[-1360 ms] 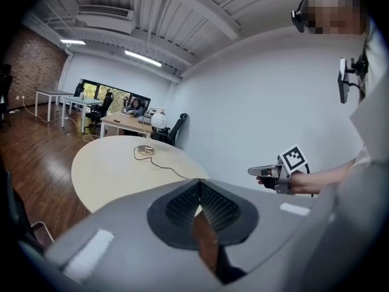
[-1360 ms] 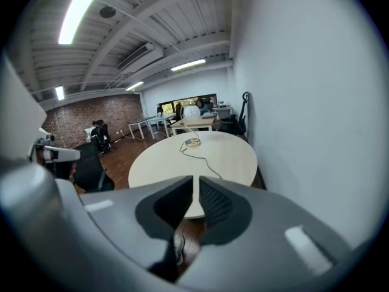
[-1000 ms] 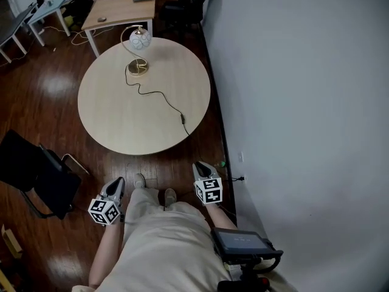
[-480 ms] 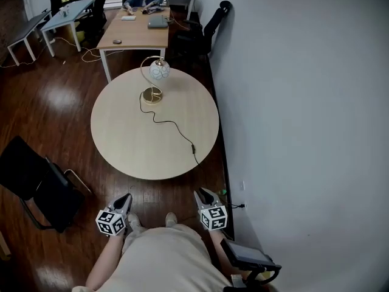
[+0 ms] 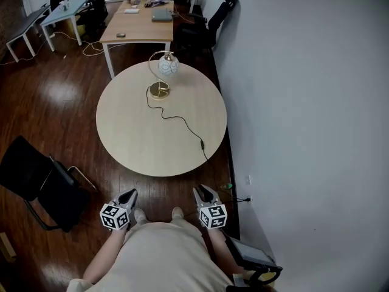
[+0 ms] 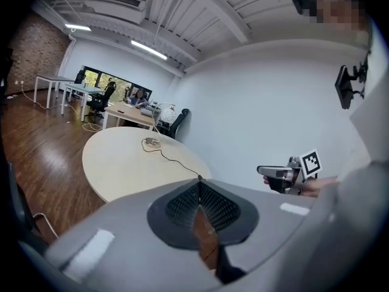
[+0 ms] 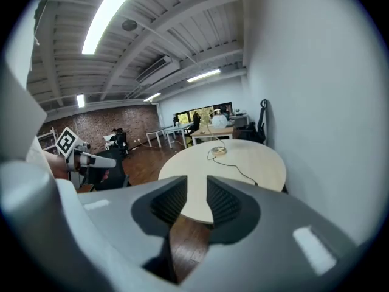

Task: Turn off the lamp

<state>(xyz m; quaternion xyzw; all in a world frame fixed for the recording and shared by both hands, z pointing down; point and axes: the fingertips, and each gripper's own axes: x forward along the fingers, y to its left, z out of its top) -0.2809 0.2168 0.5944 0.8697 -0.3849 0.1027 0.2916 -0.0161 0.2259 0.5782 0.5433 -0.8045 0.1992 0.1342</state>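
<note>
A lamp (image 5: pixel 165 70) with a white globe shade, a curved gold stem and a round gold base stands at the far side of a round light-wood table (image 5: pixel 134 132). Its black cord (image 5: pixel 182 122) runs across the top to an inline switch (image 5: pixel 202 143) near the right edge. Both grippers hang in front of the person, short of the table. My left gripper (image 5: pixel 129 194) has its jaws together with nothing between them. My right gripper (image 5: pixel 200 191) has its jaws opening, a gap showing and nothing in it. The lamp (image 7: pixel 219 121) shows small and far in the right gripper view.
A black chair (image 5: pixel 36 184) stands on the dark wood floor left of the table. A white wall (image 5: pixel 304 102) runs close along the right. Behind the table is a long desk (image 5: pixel 137 26) with a person seated at its far end. Another black chair (image 5: pixel 209 23) stands by the wall.
The table and lamp have shifted down and right in the head view. Both grippers now sit lower in the frame, level with each other.
</note>
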